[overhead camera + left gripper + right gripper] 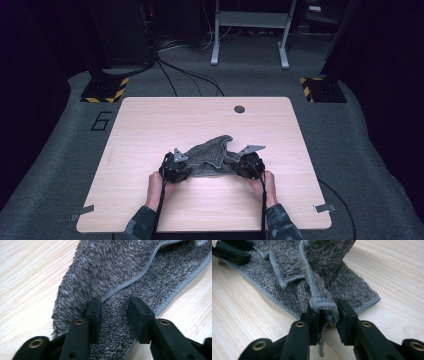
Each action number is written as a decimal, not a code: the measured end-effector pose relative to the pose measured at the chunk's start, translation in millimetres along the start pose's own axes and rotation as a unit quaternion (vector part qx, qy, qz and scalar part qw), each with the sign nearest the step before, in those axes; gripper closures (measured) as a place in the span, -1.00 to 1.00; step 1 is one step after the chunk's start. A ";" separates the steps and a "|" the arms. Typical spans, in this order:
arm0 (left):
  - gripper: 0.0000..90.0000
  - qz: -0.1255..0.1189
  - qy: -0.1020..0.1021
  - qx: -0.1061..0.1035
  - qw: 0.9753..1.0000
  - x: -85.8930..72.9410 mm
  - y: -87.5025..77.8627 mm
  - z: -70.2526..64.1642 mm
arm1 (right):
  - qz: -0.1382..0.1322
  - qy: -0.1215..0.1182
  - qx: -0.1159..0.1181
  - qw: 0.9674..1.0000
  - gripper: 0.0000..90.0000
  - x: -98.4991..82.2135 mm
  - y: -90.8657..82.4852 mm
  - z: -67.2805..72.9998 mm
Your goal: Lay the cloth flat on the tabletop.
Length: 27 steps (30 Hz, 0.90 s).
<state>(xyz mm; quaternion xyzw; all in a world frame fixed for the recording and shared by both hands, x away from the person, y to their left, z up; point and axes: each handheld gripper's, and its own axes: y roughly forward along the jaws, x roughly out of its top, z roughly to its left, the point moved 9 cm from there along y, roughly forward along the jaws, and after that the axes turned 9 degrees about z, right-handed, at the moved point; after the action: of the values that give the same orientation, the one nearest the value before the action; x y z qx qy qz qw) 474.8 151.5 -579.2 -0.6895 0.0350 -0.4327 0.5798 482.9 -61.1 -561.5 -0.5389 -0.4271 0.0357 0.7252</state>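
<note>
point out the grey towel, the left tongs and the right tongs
fluffy grey terry towel [212, 152], high view, its raised middle fold
black left tongs [113, 308], left gripper view, midway between the tips, over the towel
black right tongs [328, 308], right gripper view, between the tips at the hemmed edge

A gray towel [212, 154] lies bunched up on the light wooden tabletop [150, 125]. The left tongs [176, 167] sit at the left end of the towel, touching it. The right tongs [248, 164] sit at the right end of the towel, touching it too. A person's hand holds each pair from the near side of the towel. One corner of the towel points to the far side. Beyond the towel, near the far edge of the tabletop, is a small dark round hole [239, 109]. Black cables [190, 75] run over the gray floor [60, 165] beyond the tabletop.
</note>
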 end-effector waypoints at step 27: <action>-0.38 -0.031 0.039 -0.050 0.998 33.9 -7.6 -71.7 | -0.047 0.008 0.005 0.999 0.10 -2.0 -32.2 17.3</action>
<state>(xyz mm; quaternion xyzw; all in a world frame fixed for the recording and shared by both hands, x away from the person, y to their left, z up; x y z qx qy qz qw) 446.7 80.2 -557.5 -0.7008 0.0576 -0.4746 0.5295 457.1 -62.6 -535.6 -0.5148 -0.4457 -0.0008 0.7323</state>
